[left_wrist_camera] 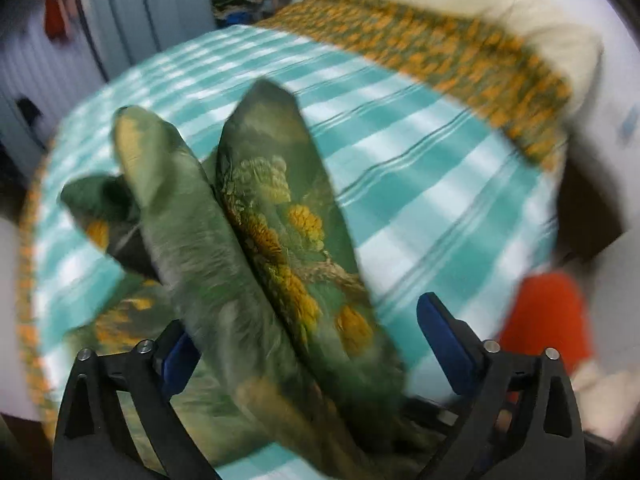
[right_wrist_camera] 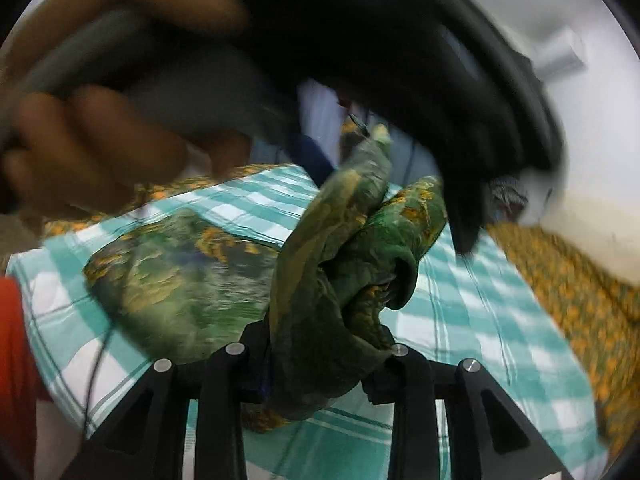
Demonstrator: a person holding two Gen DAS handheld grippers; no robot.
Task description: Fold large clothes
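Your right gripper (right_wrist_camera: 320,364) clamps the green garment (right_wrist_camera: 340,264); your left gripper (left_wrist_camera: 304,344) gapes around it at 6 o'clock.

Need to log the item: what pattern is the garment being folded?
Green with orange-yellow floral print; the left wrist view shows it best.

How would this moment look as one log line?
left gripper: open | right gripper: shut on green garment | garment bunched over checked sheet
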